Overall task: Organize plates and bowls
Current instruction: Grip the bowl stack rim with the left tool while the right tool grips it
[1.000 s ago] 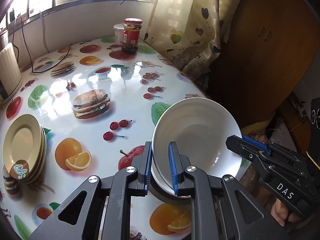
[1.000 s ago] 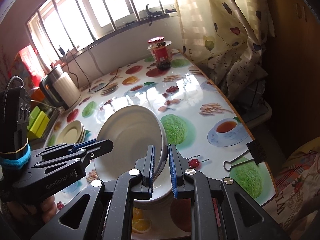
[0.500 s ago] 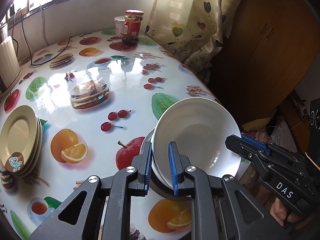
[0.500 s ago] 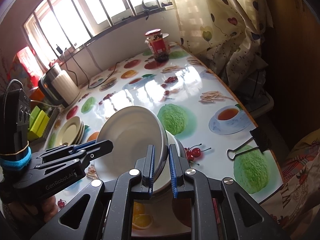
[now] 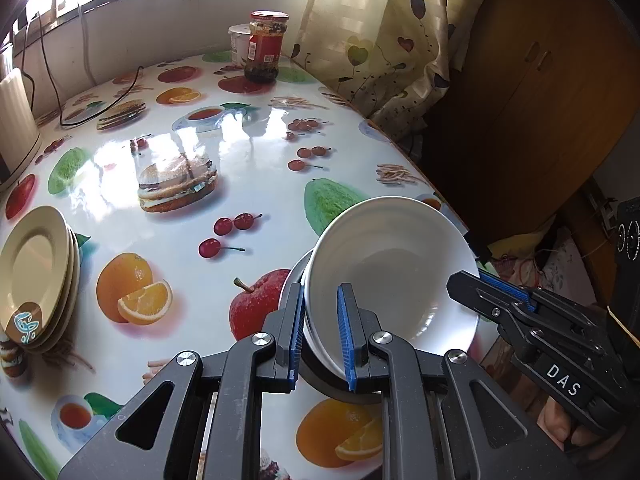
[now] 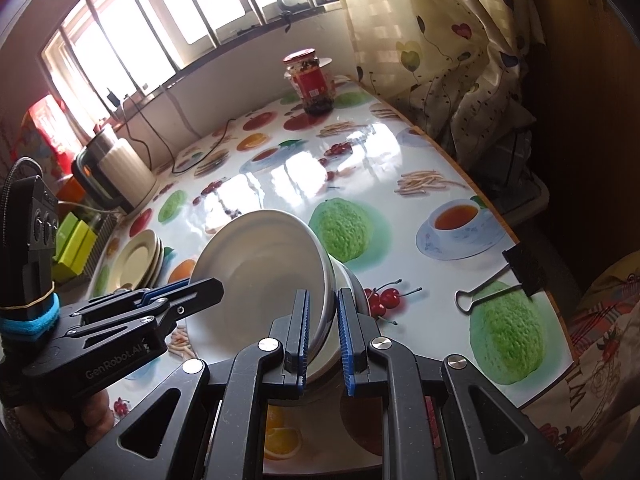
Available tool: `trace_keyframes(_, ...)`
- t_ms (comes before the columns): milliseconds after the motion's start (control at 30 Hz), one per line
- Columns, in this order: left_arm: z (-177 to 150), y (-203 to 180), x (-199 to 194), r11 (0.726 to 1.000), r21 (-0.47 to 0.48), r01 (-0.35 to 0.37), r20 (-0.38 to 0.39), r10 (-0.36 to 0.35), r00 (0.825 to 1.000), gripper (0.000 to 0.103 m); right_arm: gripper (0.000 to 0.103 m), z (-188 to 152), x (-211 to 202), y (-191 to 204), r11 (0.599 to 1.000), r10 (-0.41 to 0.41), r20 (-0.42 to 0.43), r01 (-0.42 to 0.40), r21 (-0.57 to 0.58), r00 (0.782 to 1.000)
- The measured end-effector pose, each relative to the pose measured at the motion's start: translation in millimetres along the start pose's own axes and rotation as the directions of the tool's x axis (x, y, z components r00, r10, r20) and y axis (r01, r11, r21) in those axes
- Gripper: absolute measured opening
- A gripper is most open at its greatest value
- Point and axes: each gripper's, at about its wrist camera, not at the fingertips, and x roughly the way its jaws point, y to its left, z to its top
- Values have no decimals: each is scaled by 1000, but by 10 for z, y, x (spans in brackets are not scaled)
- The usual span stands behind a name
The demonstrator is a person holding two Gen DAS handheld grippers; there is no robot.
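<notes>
The left gripper (image 5: pixel 319 334) pinches the near rim of a white bowl (image 5: pixel 394 276), its blue pads on either side of the wall. The right gripper (image 6: pixel 323 334) pinches the opposite rim of the same bowl (image 6: pixel 260 268), so both hands carry it together, tipped with its hollow facing the left camera. It hangs over the near right corner of the bench (image 5: pixel 248 148), close to the edge, and under it sits at least one more white bowl (image 6: pixel 348 284), of which only a rim and side show; whether the two touch cannot be told.

The likely next move turns on this pairing: the held bowl lies just above and slightly askew of the one below, so nesting it calls for levelling the tilt and lowering straight down, both hands evenly.

A stack of cream plates (image 5: pixel 36 276) rests at the left edge of the bench, well apart. A red-lidded jar (image 5: pixel 264 46) stands at the far edge before a white tub (image 5: pixel 239 42); a kettle (image 6: pixel 120 172) sits at the far left. A black binder clip (image 6: pixel 512 276) grips the right edge nearby, clear of the descent path.
</notes>
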Motion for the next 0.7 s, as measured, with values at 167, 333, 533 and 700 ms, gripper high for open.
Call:
trace_keyframes(167,3,0,20,1000,-3,-5,-5,5,1000,17,14,-5,40,-22,1000,2,-8,-2,3,1000)
trace_keyframes(333,7,0,30,1000,-2,-6,-8,6,1000,17,14,-13,76,-33,1000,2,-14,-2,6,1000)
trace_keyframes(533,9,-2,60,1000,-2,-6,-17,6,1000,17,14,-11,100,-49,1000,1,-20,-1,12,1000)
trace_keyframes(700,13,0,67,1000,-3,-9,-19,9,1000,17,14,-11,119,-60,1000,-1,-19,2,13,1000)
